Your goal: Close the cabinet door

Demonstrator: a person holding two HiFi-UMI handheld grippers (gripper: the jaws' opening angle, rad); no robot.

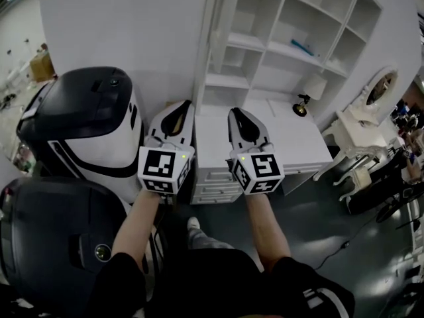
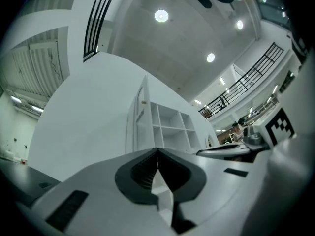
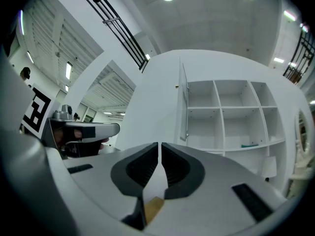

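A tall white cabinet (image 1: 298,32) with open shelf compartments stands against the wall ahead. Its narrow door (image 1: 213,38) stands open, seen edge-on at the shelves' left side; the door (image 3: 183,102) also shows in the right gripper view, and the door (image 2: 141,114) in the left gripper view. My left gripper (image 1: 185,105) and right gripper (image 1: 236,111) are held side by side in front of the cabinet, apart from the door. Both are tilted slightly upward. The left gripper (image 2: 158,151) and the right gripper (image 3: 160,145) are shut with nothing between the pads.
A white desk with drawers (image 1: 291,144) sits below the shelves, with a small black lamp (image 1: 301,105) on it. A big black-and-white machine (image 1: 86,124) stands to the left. A blue item (image 1: 301,46) lies on a shelf. A white chair (image 1: 351,131) and a mirror (image 1: 381,88) are at the right.
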